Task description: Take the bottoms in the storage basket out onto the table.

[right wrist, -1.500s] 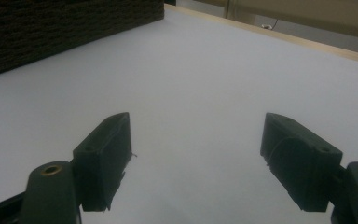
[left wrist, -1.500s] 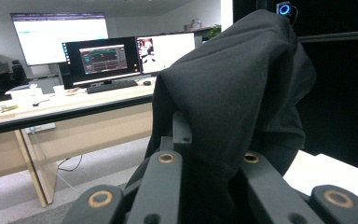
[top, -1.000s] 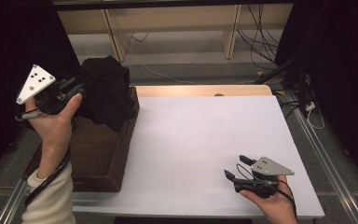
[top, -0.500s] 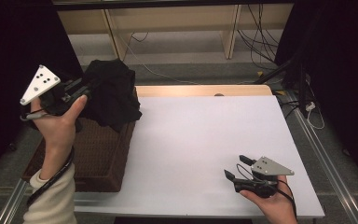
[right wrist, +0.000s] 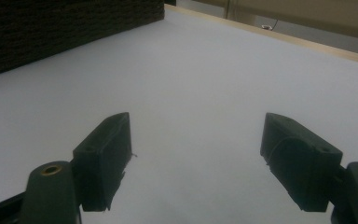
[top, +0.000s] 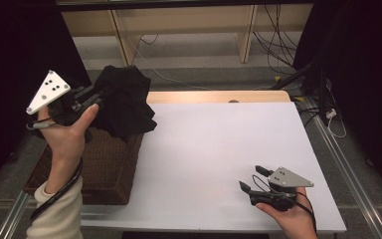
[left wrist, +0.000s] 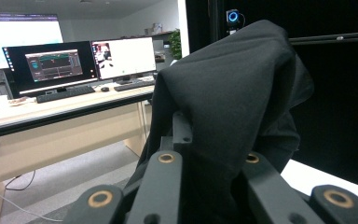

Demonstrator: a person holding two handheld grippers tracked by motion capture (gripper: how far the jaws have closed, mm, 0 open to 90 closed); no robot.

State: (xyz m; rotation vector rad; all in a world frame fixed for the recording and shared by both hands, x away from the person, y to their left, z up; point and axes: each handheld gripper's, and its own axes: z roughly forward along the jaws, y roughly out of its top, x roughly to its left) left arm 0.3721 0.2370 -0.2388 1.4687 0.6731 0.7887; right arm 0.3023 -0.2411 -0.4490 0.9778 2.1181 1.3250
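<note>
Black cloth (top: 124, 102) bunched in clenched left gripper (top: 87, 97) above wicker basket (top: 99, 164); thin pinch, could slip, snag rim. Right gripper (top: 251, 179) released, idle at counter's (top: 219, 144) 5 o'clock.

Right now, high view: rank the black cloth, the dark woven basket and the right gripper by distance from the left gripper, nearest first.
1. Black cloth: bunched, clamped in the left gripper, hanging over the table's far-left corner.
2. Dark woven basket: just below the gripper and cloth, at the left edge of the white table.
3. Right gripper: open, across the table at its near-right corner.
</note>
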